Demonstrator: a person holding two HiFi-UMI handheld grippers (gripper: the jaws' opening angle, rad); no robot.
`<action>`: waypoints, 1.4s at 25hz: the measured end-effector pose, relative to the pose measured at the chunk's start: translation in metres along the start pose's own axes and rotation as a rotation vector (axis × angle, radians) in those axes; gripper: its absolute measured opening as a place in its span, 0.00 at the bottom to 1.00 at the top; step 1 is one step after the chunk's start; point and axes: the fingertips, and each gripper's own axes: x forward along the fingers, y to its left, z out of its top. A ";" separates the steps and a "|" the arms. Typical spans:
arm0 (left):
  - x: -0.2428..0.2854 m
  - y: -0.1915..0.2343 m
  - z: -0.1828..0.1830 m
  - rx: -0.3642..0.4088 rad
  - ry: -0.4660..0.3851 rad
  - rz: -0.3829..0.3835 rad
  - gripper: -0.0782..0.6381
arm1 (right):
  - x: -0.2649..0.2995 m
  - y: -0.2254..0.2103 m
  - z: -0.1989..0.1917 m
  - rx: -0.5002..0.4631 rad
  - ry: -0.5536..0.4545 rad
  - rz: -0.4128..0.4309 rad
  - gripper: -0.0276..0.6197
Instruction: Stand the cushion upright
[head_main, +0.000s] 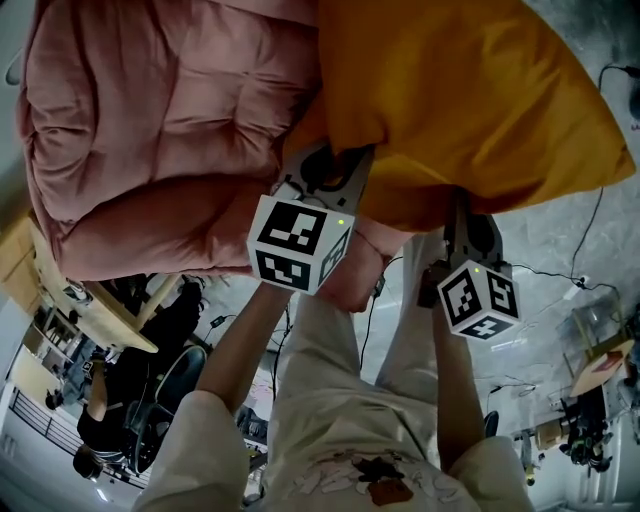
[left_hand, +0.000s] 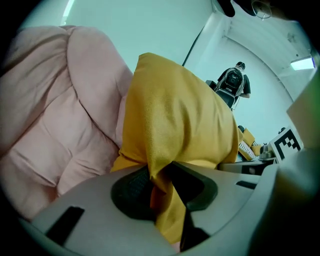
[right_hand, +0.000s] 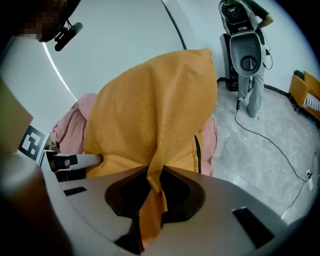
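The mustard-yellow cushion (head_main: 470, 90) lies in the upper right of the head view, resting against a pink padded seat (head_main: 150, 130). My left gripper (head_main: 325, 165) bites the cushion's near edge at its left end. In the left gripper view the jaws of this gripper (left_hand: 160, 187) are shut on a pinched fold of the yellow cushion (left_hand: 175, 120). My right gripper (head_main: 462, 205) holds the same edge further right. Its jaws (right_hand: 152, 192) are shut on a ridge of the cushion's fabric (right_hand: 150, 115), which rises above them like a tent.
The pink padding (left_hand: 55, 125) bulges on the cushion's left and behind it (right_hand: 70, 125). Cables (right_hand: 270, 145) trail over the pale floor on the right. One person (left_hand: 232, 80) stands far off, another (right_hand: 250, 50) by a machine. A wooden frame (head_main: 100, 310) shows at lower left.
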 end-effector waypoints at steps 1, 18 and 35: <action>-0.001 -0.004 -0.001 -0.006 -0.009 0.004 0.25 | -0.002 -0.002 0.000 -0.002 -0.004 -0.001 0.15; -0.049 -0.036 -0.023 -0.136 -0.072 0.038 0.21 | -0.045 -0.004 0.010 -0.164 -0.073 0.014 0.09; -0.120 -0.058 0.011 -0.205 -0.187 0.128 0.19 | -0.089 0.037 0.067 -0.348 -0.189 0.086 0.09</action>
